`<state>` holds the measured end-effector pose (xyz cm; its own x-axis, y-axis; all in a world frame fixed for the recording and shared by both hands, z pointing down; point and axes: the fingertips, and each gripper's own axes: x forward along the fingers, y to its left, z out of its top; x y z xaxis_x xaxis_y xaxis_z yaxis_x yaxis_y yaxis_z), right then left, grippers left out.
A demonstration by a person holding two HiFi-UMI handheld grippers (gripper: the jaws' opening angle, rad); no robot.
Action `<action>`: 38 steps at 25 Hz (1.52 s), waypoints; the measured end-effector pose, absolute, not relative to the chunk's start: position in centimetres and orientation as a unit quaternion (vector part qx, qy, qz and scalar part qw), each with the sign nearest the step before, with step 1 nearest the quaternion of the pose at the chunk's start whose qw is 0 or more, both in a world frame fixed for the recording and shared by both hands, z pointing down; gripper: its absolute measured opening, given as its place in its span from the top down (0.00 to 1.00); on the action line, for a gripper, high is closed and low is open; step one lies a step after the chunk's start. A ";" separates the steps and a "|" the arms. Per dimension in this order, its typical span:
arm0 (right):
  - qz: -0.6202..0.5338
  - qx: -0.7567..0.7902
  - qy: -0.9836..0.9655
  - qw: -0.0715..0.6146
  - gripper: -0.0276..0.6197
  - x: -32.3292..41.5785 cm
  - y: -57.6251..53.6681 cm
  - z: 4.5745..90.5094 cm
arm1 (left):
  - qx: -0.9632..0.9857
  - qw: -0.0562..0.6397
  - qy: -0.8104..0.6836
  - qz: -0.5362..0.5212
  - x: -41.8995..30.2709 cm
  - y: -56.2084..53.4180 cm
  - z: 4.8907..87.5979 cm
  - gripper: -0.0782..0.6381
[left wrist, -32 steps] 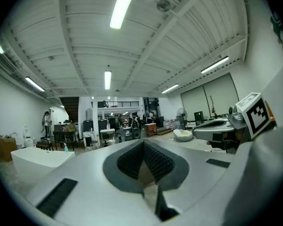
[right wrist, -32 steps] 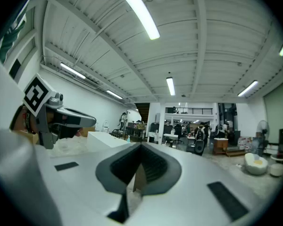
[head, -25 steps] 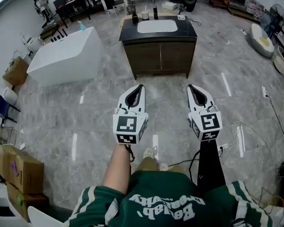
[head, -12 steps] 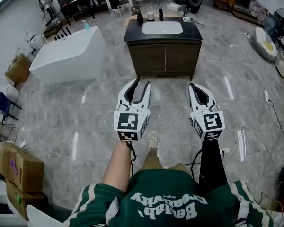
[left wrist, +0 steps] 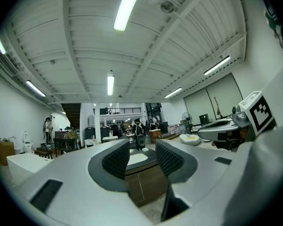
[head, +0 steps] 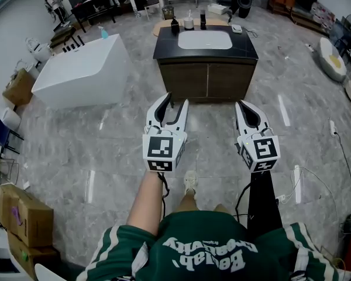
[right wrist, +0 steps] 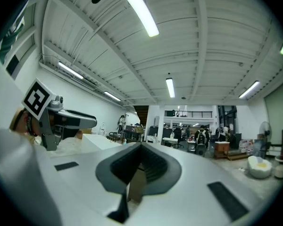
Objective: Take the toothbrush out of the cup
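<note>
A white cup (head: 189,23) with a thin toothbrush standing in it sits at the back edge of the dark vanity top (head: 248,50), far ahead of both grippers. My left gripper (head: 172,102) is held level over the floor and points at the vanity. Its jaws have just been opening and now stand open with nothing between them. In the left gripper view the vanity cabinet (left wrist: 144,182) shows through the gap of that left gripper (left wrist: 137,155). My right gripper (head: 246,106) is beside it, level, with its tips together and empty. The right gripper (right wrist: 140,161) looks shut in its own view too.
Two dark bottles (head: 174,25) flank the cup beside the white sink basin (head: 207,40). A white bathtub (head: 82,69) stands to the left and cardboard boxes (head: 23,218) at the near left. Cables (head: 307,171) lie on the floor at the right.
The person has stepped forward and both grippers are nearer the vanity. The left jaws went from shut to open. The right jaws stayed shut.
</note>
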<state>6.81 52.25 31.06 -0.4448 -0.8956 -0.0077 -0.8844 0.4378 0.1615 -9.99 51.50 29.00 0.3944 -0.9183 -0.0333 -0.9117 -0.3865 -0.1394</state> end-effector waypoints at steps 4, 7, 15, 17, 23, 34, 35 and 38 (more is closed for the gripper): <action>-0.072 0.528 -0.845 0.042 0.95 5.5 46.5 30.7 | -0.836 0.069 0.544 -0.026 -10.8 45.2 28.7 0.67; -0.072 0.535 -0.841 0.045 0.95 4.7 42.3 30.2 | -0.842 0.067 0.535 -0.025 -11.3 40.6 28.2 0.67; -0.067 0.557 -0.826 0.047 0.95 3.1 32.5 29.9 | -0.857 0.060 0.512 -0.023 -12.6 30.1 28.0 0.67; -0.067 0.561 -0.824 0.049 0.95 2.6 30.6 30.0 | -0.860 0.057 0.506 -0.024 -13.0 28.1 28.4 0.67; -0.065 0.567 -0.819 0.061 0.95 1.7 27.5 31.0 | -0.865 0.051 0.499 -0.023 -14.0 24.7 29.1 0.67; -0.070 0.566 -0.820 0.052 0.95 0.5 22.2 30.6 | -0.866 0.038 0.499 -0.030 -15.6 19.6 30.0 0.66; -0.072 0.566 -0.820 0.046 0.95 0.6 21.6 30.4 | -0.866 0.039 0.499 -0.028 -15.6 19.1 29.9 0.66; -0.077 0.564 -0.822 0.033 0.95 0.6 20.1 30.2 | -0.865 0.048 0.500 -0.020 -15.6 17.8 30.0 0.66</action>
<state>0.65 20.05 30.20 -0.3622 -0.9315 -0.0337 -0.9214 0.3523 0.1639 -15.58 17.76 30.05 0.5000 -0.8659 -0.0126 -0.8621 -0.4963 -0.1025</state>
